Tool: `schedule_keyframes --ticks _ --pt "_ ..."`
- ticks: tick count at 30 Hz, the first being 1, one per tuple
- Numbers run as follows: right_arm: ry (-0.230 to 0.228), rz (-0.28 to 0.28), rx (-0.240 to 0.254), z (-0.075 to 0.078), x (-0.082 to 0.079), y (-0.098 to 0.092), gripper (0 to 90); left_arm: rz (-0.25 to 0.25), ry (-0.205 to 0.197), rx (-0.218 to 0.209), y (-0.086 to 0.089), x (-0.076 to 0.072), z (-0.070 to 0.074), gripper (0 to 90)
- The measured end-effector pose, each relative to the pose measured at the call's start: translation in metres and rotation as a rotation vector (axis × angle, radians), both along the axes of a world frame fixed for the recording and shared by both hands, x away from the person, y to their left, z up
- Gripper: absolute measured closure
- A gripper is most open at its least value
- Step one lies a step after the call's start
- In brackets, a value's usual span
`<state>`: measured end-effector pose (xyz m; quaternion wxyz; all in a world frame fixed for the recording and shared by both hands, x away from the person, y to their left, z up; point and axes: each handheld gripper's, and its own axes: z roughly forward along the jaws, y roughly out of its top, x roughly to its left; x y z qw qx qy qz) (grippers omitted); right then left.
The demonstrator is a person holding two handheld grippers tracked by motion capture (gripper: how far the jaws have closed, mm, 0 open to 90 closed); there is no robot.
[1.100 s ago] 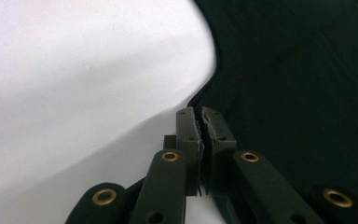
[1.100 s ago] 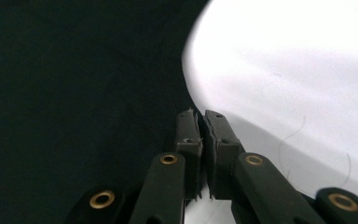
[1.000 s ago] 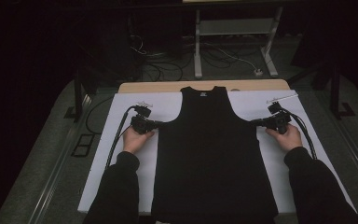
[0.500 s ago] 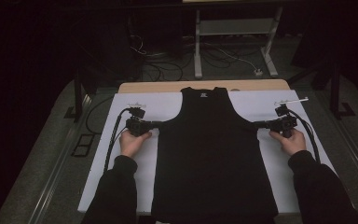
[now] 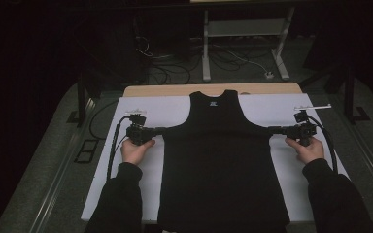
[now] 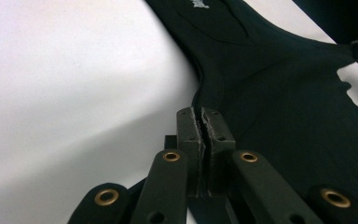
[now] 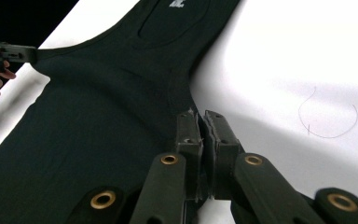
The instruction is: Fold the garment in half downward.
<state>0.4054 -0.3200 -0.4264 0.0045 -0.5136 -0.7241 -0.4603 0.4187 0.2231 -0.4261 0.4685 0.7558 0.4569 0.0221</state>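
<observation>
Room: dark all around, with one grey frame stand [image 5: 243, 43] at the back and a bunch of cables [image 5: 175, 68] on the floor by it.
Table: one table with a white top [image 5: 141, 109]; a strip of brown wood [image 5: 175, 90] shows along its far edge.
Shirt: one black tank top [image 5: 218, 165] lies flat in the middle of the white top, neck away from the person, with one small white label [image 5: 214, 103] inside the neck.
Shirt edges: its bottom hem reaches the near edge of the table; each side under the arm holes is pulled out to a point.
Hands: two, one left hand [image 5: 136, 150] and one right hand [image 5: 310, 149], both in dark sleeves.
Grippers: two, each with one black cable looping back to the arm.
Left gripper: the left gripper [image 5: 159, 130] has its jaws pressed together on the left side edge of the tank top; in the left gripper view [image 6: 203, 122] the cloth goes right in between the two pads.
Right gripper: the right gripper [image 5: 273, 129] pinches the right side edge the same way; the right gripper view [image 7: 201, 122] shows the cloth caught in the closed pads.
Free room: bare white strips on both sides of the shirt, and bare white beside the shoulder straps at the far end.
Other marks: one thin curved thread [image 7: 328, 119] lies on the white top in the right gripper view.
Floor: grey floor [image 5: 43, 160] on both sides of the table.
</observation>
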Motion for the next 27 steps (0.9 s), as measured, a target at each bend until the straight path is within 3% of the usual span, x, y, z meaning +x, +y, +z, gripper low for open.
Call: schedule_keyframes --ticks 12,18,27 --pt "-0.005 -0.016 0.021 0.006 -0.011 -0.006 84.3 0.006 -0.001 -0.053 0.013 -0.013 0.005 85.9" --pt "-0.011 -0.011 0.031 0.009 -0.018 -0.008 84.2 0.002 0.004 -0.061 0.014 -0.020 0.008 85.8" --pt "-0.004 0.003 0.030 0.011 -0.026 -0.008 84.1 -0.014 0.020 -0.040 0.013 -0.028 0.007 85.8"
